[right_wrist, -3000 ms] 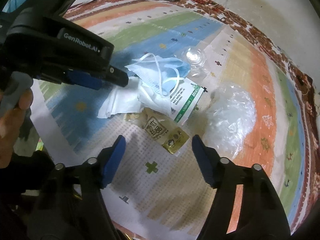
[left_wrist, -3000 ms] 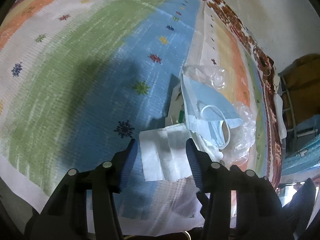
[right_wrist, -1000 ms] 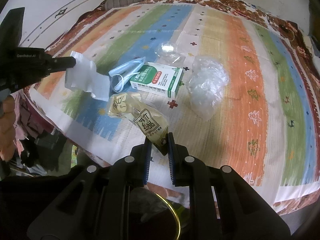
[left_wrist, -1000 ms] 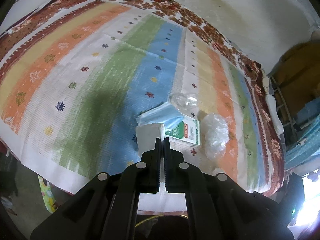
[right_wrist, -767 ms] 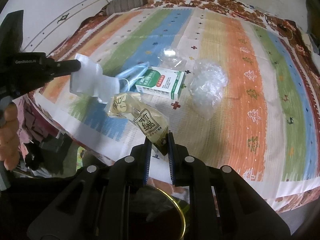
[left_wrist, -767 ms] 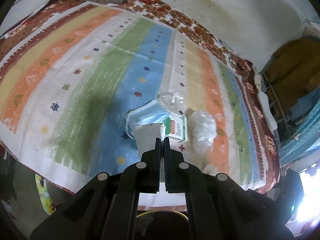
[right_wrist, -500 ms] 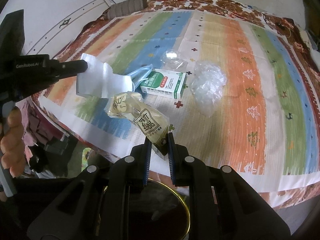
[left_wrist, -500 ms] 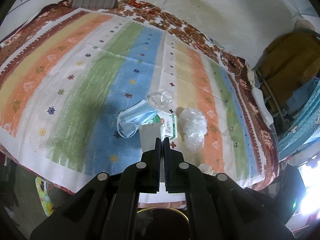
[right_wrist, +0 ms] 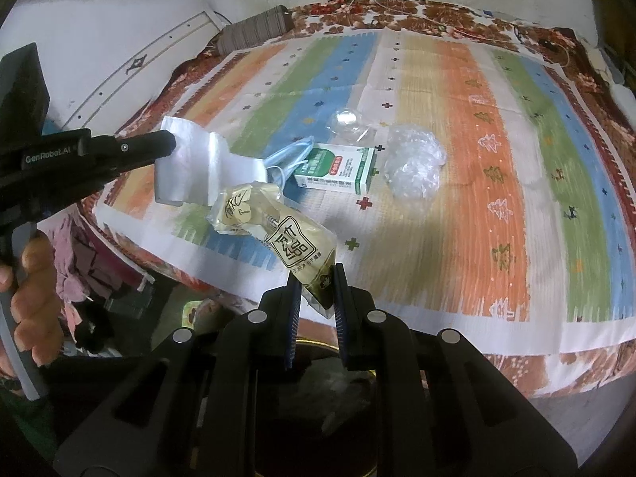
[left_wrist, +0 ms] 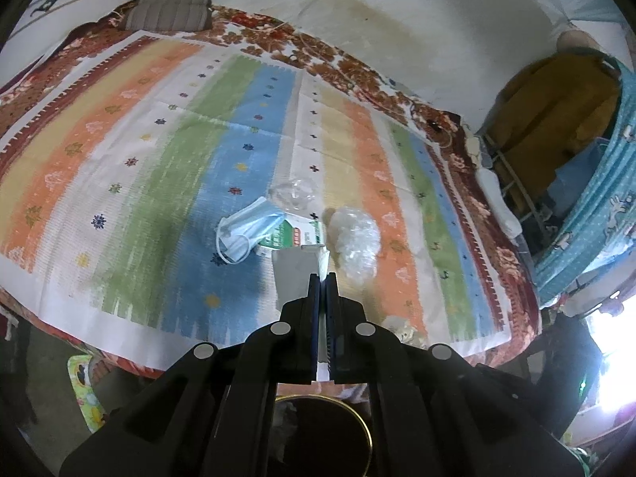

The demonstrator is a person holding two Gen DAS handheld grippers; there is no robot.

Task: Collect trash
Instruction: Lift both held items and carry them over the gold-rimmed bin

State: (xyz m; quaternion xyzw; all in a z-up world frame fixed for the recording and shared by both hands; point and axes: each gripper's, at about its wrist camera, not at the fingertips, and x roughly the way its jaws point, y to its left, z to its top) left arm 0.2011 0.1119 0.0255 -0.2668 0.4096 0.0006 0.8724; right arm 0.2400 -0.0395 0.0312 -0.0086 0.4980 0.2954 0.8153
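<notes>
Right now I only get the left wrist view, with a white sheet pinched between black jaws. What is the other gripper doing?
Observer: The right gripper is shut on a beige snack wrapper, held clear of the bedspread.
Operator: Is a machine carrying my gripper?
Observer: No. A person's hand grips its handle, at the left edge of the right wrist view.
Operator: How does my sheet hang?
Observer: The white tissue sticks out sideways from the left gripper, creased, over the bed's near edge.
</notes>
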